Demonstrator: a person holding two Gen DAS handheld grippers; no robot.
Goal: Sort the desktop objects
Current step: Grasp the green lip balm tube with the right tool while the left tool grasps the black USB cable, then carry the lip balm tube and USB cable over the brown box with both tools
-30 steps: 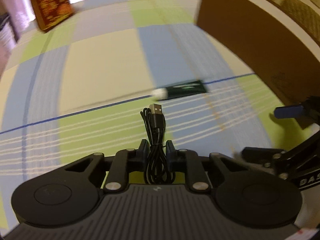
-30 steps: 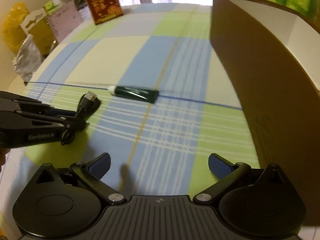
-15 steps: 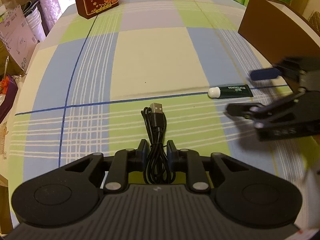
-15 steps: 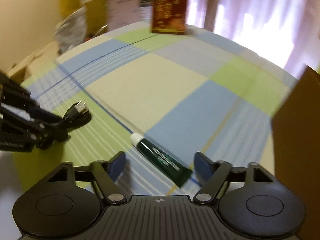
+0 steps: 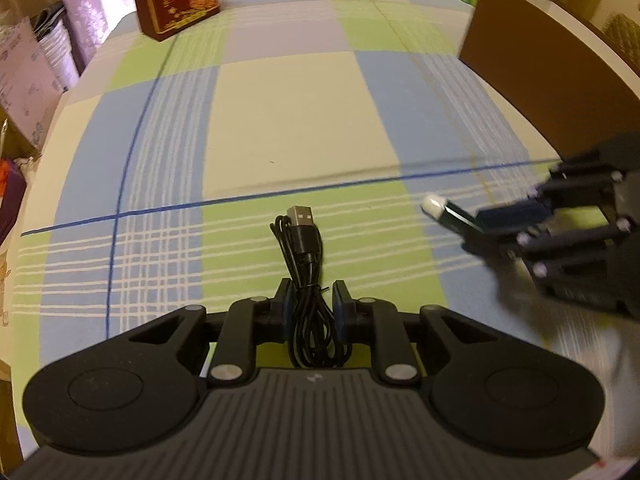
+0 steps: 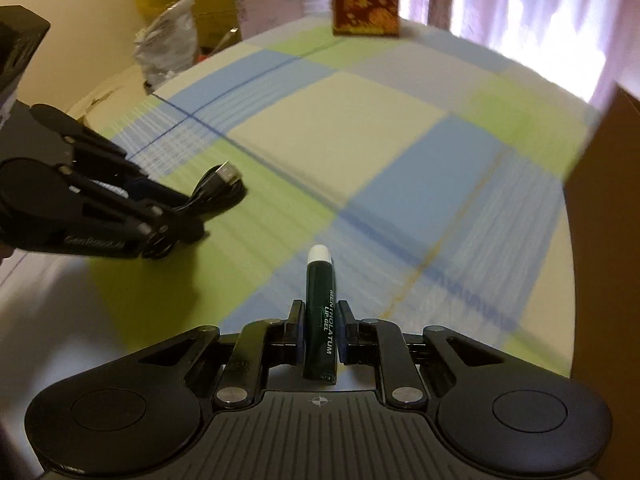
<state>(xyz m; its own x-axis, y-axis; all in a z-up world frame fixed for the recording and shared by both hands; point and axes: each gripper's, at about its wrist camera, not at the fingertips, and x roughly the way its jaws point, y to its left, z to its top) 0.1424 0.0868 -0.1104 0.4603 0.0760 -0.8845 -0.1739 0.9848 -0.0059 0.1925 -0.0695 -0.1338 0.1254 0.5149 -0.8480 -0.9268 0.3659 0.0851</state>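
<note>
While both loads are pinched, I keep wrists level: left gripper (image 5: 313, 303) clamps the cable (image 5: 305, 280), right gripper (image 6: 319, 335) clamps the lip gel tube (image 6: 319, 312) above the surface (image 6: 340, 128); carry gently toward the box (image 5: 548, 80).
</note>
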